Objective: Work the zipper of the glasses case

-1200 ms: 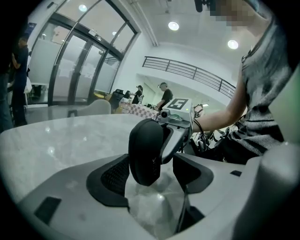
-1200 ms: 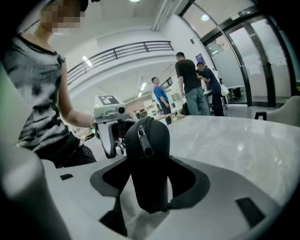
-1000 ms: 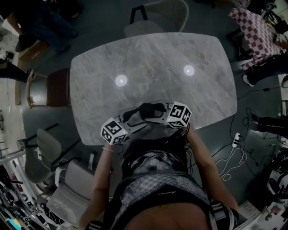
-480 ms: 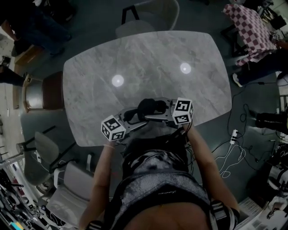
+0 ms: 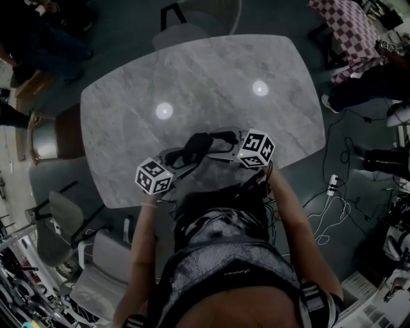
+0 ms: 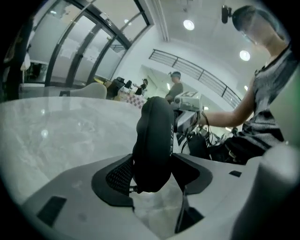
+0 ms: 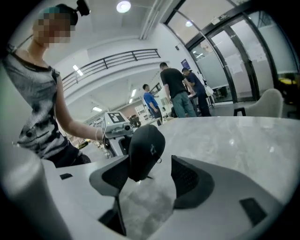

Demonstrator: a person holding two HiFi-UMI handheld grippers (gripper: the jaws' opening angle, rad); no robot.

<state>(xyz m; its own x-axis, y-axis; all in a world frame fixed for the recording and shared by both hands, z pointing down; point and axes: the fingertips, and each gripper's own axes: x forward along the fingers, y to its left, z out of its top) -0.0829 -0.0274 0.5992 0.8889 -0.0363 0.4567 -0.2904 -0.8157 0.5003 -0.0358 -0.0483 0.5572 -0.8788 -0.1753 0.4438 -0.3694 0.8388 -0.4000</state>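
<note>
The left hand-held gripper (image 6: pixel 152 157) is tipped slightly downward. Its jaws have just been closing but are not clamped, and the glasses case (image 6: pixel 153 131) is stood on edge between them, laid against one pad with a sliver of gap at the other. The right hand-held gripper (image 7: pixel 150 158) is angled in from the opposite side, jaws spread wide, and the case's end is met by only one pad. Both are held over the near edge of the desk (image 5: pixel 211 70), whose marbled top is spread out beyond them toward a chair (image 5: pixel 192 19) at the far edge.
</note>
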